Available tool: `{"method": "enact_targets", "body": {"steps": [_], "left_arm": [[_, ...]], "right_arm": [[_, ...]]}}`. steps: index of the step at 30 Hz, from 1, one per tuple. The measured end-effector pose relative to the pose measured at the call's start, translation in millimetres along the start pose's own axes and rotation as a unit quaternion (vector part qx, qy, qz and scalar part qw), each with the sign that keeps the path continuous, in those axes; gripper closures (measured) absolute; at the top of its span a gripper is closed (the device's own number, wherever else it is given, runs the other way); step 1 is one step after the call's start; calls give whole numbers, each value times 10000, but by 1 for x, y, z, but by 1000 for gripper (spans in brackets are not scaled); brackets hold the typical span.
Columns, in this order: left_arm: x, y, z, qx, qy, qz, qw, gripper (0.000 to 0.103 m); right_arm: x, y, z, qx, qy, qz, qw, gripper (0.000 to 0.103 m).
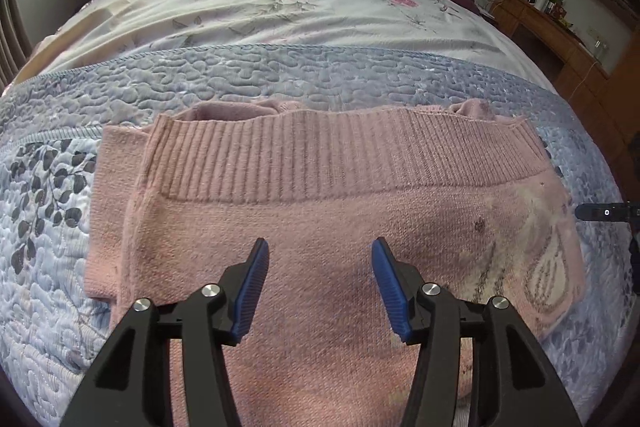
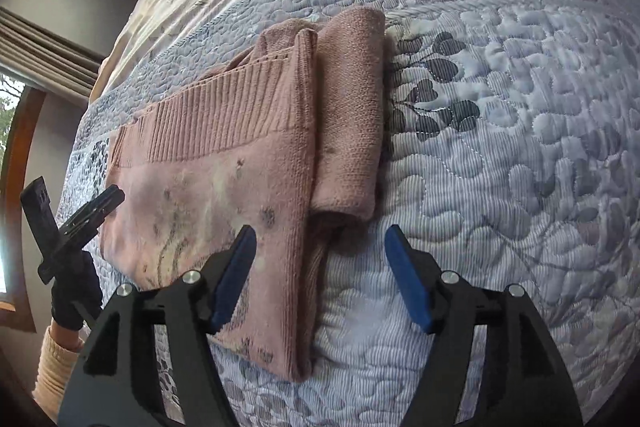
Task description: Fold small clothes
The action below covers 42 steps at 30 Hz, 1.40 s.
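The pink sweater (image 1: 320,227) lies mid-frame on the blue quilt (image 2: 500,147), sleeves tucked in. It looks soft and floppy; I'd pinch it at the ribbed hem (image 1: 320,155). My left claw (image 1: 320,287) hovers open above it; my right claw (image 2: 320,275) is open over its edge.
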State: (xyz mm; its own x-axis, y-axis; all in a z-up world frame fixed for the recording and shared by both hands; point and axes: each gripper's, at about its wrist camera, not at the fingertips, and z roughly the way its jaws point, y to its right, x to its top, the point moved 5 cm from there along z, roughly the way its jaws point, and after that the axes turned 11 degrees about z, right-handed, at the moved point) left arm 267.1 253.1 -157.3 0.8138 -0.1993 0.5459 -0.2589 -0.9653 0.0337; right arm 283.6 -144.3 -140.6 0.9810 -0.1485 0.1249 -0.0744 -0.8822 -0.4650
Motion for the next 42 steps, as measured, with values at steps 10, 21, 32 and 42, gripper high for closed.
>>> {"method": "enact_targets", "body": {"steps": [10, 21, 32, 42], "left_arm": [[-5, -18, 27, -288, -182, -444, 9984, 49], [-7, -18, 28, -336, -195, -409, 9984, 49], [-10, -17, 31, -339, -157, -386, 9986, 47], [-13, -15, 9, -574, -121, -489, 9971, 47]], "right_arm": [[12, -5, 36, 263, -43, 155, 9995, 47], [14, -15, 20, 586, 103, 185, 9981, 80], [6, 7, 36, 638, 40, 494, 9967, 80], [11, -36, 4, 526, 175, 285, 9981, 82]]}}
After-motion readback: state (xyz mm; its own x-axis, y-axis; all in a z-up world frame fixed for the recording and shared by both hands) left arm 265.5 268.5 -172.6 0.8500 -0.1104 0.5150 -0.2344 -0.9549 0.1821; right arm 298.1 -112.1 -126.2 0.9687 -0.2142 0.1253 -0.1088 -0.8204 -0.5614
